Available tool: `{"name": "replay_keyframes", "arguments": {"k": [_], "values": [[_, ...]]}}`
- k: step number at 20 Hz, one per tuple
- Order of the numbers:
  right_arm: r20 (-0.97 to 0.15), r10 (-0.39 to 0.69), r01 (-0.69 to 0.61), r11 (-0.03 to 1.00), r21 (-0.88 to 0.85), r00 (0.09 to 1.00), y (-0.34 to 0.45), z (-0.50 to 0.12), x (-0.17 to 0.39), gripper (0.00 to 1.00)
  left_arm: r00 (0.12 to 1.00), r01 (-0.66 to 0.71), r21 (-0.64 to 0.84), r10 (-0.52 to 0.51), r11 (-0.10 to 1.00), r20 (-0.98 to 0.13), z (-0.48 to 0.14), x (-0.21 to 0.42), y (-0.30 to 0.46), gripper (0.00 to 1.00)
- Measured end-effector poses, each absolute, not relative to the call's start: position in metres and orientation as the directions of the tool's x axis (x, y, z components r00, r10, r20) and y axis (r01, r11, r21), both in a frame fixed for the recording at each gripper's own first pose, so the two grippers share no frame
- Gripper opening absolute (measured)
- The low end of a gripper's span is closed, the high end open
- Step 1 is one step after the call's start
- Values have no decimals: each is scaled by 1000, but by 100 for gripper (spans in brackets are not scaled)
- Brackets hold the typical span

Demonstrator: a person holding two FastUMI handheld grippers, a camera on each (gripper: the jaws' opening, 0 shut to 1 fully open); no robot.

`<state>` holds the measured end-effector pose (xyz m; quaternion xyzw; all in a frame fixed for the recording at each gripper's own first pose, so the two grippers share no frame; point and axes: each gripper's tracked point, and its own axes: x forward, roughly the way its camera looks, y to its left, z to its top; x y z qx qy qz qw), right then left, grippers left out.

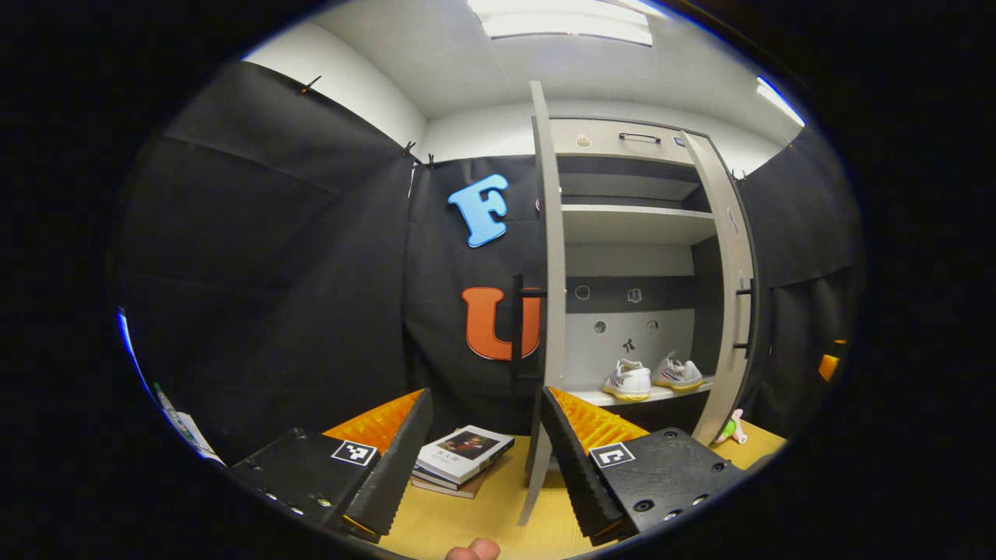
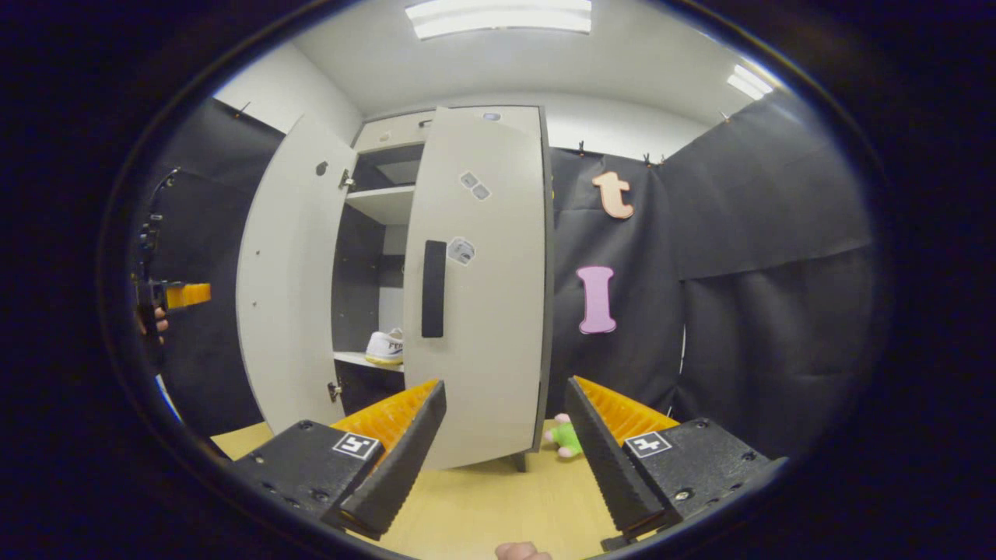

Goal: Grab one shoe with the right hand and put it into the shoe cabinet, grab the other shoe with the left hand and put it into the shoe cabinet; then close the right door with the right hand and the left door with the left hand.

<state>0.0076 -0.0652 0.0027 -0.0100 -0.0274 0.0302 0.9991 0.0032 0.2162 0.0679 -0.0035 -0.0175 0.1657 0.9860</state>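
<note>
Inside the shoe cabinet (image 1: 634, 257) we see both white shoes (image 1: 652, 376) side by side on its lower shelf, the left door (image 1: 551, 295) and right door (image 2: 478, 280) ajar. Our left tongs (image 1: 486, 459) and right tongs (image 2: 504, 455) hang spread and empty before it, above the worktop (image 2: 482, 505).

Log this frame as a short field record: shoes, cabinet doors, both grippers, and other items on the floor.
shoes: two white sneakers side by side on the cabinet's lower shelf
doors: pale grey left door and right door both open
left gripper: open, empty
right gripper: open, empty
floor: stack of books, small green and pink toy
</note>
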Motion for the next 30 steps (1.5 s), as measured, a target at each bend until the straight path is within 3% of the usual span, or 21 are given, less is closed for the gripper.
{"name": "replay_keyframes", "arguments": {"k": [6, 15, 21, 30], "values": [[53, 43, -41, 999, -28, 998, -69, 7, 2, 100, 932, -361, -29, 361, 932, -20, 75, 53, 279, 85], [43, 33, -32, 999, -32, 999, -64, 2, 9, 99, 955, -296, -15, 295, 955, -44, 65, 93, 269, 84], [48, 59, -57, 998, -28, 997, -48, 5, 19, 100, 966, -257, 12, 257, 966, -39, 68, 95, 247, 85], [47, 34, -33, 999, -34, 998, -60, 3, 18, 100, 993, -121, -45, 120, 992, -12, 66, 114, 161, 85]]}}
